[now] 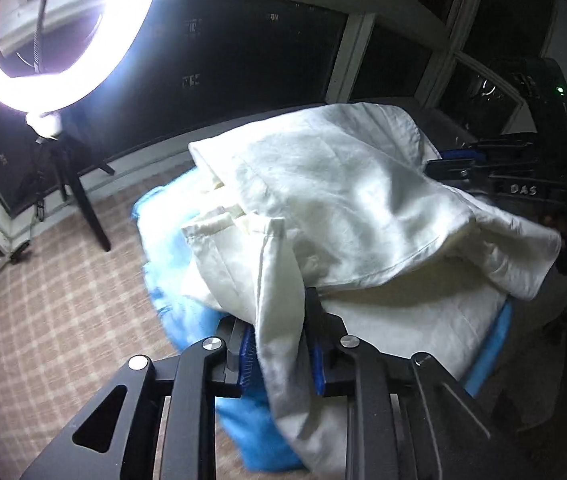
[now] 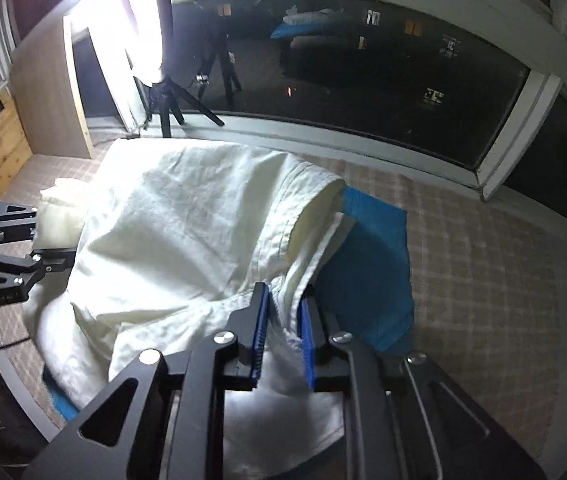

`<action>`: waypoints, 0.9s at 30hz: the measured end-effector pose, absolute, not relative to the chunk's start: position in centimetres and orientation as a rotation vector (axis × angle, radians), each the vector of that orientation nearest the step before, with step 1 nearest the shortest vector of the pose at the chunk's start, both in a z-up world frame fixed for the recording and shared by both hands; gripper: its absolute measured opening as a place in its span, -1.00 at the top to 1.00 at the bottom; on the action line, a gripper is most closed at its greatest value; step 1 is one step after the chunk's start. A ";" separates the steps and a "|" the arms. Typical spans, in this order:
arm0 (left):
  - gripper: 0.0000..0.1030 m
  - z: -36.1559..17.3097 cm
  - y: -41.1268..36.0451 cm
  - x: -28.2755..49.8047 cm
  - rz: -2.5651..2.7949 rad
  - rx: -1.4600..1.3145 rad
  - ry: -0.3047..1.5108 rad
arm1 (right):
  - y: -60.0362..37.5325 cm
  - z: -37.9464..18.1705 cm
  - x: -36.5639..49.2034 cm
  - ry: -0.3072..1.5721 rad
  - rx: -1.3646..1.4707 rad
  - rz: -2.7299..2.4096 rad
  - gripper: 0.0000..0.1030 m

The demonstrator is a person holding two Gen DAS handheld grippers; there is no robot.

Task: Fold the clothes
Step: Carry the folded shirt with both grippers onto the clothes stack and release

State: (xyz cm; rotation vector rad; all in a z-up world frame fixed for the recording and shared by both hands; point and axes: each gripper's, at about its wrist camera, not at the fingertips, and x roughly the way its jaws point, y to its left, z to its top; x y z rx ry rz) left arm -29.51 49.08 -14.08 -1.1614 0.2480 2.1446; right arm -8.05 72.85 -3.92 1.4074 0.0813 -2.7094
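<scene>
The white garment (image 1: 323, 200), judged light, limp and crease-prone, is draped over a blue cloth (image 2: 367, 248) above the checked floor, clamped at its near edges by the left gripper (image 1: 281, 350) and right gripper (image 2: 283, 332), where hems are best held.

Glowing ring light (image 1: 23, 40) on black tripod (image 1: 71, 184), dark night window (image 2: 363, 72), plaid carpet (image 1: 43, 320), blue sheet (image 2: 367, 248)

Left gripper (image 1: 281, 354) and right gripper (image 2: 283, 336) — both clamped on cloth.
</scene>
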 end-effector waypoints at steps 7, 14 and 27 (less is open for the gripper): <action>0.58 -7.5 48.2 -27.8 2.229 -0.976 0.334 | 72.5 2.7 -2.2 0.083 1.139 -2.863 0.66; 0.56 -10.6 51.2 -30.2 2.165 -1.050 0.313 | 68.3 -4.0 -3.5 0.149 1.318 -2.701 0.66; 0.66 -8.6 52.9 -32.3 2.197 -0.942 0.300 | 72.2 1.4 -6.5 -0.067 1.128 -2.813 0.46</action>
